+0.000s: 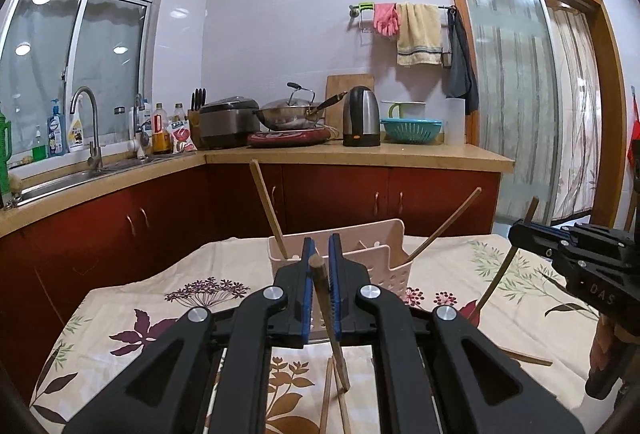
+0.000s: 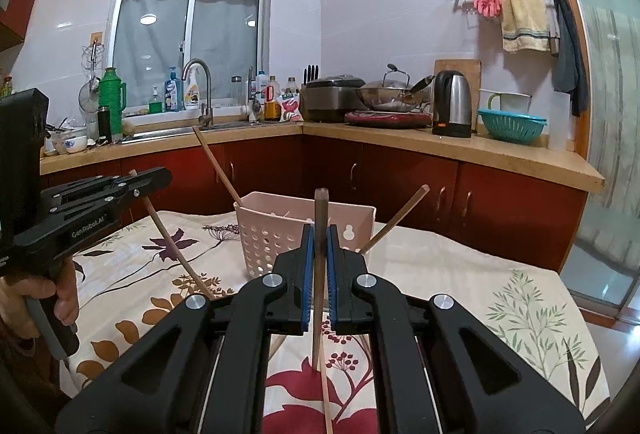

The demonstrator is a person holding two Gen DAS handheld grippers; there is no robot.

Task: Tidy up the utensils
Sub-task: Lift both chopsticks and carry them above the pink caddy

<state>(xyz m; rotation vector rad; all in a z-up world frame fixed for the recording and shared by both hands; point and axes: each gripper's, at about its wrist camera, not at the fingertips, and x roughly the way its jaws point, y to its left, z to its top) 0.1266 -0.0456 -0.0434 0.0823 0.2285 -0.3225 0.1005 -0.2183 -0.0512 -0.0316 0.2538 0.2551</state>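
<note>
Chopsticks are the job here: the left hand-held gripper (image 1: 320, 266) is clamped on one chopstick (image 1: 330, 318), and the right hand-held gripper (image 2: 319, 258) pinches a second chopstick (image 2: 320, 274), both lifted over the floral worktop (image 1: 140, 314). Two or three more lie loose on the cloth. Beyond stands one pink basket (image 2: 272, 238) already holding two. Next, I'd judge, each tip needs lowering into it.
</note>
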